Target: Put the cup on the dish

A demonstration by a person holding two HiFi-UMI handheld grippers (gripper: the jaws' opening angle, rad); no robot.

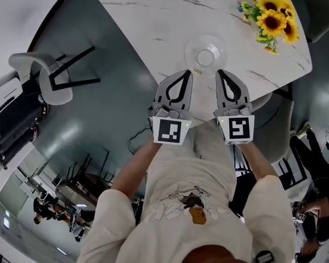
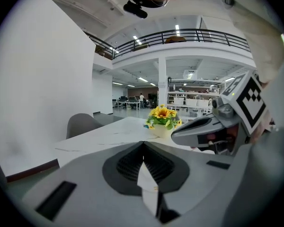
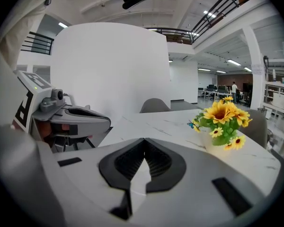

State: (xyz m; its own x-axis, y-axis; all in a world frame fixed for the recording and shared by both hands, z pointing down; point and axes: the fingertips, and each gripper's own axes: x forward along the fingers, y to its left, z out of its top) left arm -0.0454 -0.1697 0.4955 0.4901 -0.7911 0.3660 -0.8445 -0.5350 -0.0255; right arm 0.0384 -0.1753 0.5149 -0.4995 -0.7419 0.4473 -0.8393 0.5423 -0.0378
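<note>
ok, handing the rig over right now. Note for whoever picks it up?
Left tool: shut, empty.
Right tool: shut, empty. Both are side by side over the near table edge, just short of the dish.
Things: the clear dish is on the marble table; the clear cup looks to stand in its middle.
Done: the cup appears to be on the dish.
Left: nothing obvious; check the cup sits steady.
</note>
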